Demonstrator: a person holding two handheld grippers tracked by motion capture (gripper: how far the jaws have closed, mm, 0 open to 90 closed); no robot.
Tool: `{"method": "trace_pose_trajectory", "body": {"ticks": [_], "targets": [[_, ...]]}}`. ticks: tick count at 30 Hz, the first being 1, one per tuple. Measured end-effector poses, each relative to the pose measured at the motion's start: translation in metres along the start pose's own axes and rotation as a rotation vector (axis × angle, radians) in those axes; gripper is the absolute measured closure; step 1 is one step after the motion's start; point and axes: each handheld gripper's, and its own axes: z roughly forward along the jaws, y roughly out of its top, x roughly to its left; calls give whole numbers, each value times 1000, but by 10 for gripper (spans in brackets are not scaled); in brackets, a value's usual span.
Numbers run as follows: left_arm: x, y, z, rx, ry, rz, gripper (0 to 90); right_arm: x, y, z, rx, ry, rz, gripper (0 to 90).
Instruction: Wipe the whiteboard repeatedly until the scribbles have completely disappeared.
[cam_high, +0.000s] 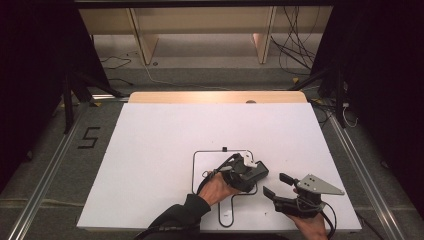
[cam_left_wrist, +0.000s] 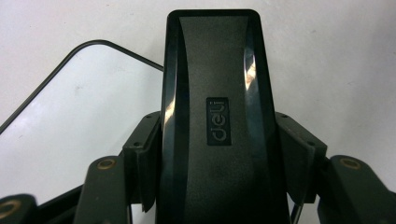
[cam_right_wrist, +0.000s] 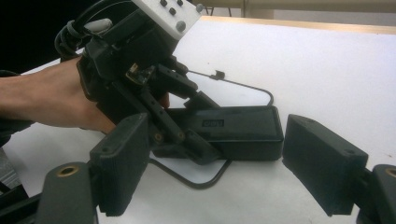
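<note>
Between the jaws of the left gripper (cam_high: 256, 172) sits a black Deli stapler (cam_left_wrist: 217, 116), clamped at both flanks and lying low over the wire-outlined mat (cam_high: 200, 165). Its smooth sides could slip if the hand tilts. Just right of it, the right gripper (cam_right_wrist: 215, 168) gapes empty; moving in now risks a knock. The stapler's underside stays hidden.
</note>
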Motion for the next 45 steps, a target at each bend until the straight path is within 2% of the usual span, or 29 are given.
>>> {"method": "trace_pose_trajectory", "body": {"ticks": [4,9,11,21,24,31,36,42,45], "targets": [[8,3,3,-4,22,-27,401,0,0,0,1,0,0,238],[33,6,5,-9,70,-92,402,-1,0,-1,-2,0,3,238],[40,4,5,-16,77,-107,402,-2,0,-2,-3,-1,5,239],[40,-1,1,-30,80,-123,402,-2,0,-2,-5,0,4,239],[44,-4,-1,-45,74,-147,403,-2,0,-1,-7,0,4,239],[51,-11,-8,-59,75,-172,403,-2,0,-1,-6,0,5,239],[57,-13,-19,-82,68,-194,403,-2,0,-1,-8,0,6,239],[68,-11,-35,-112,86,-209,403,-2,1,-1,-10,2,7,239],[79,-10,-45,-127,108,-224,402,-2,1,-1,-10,3,6,239]]}}
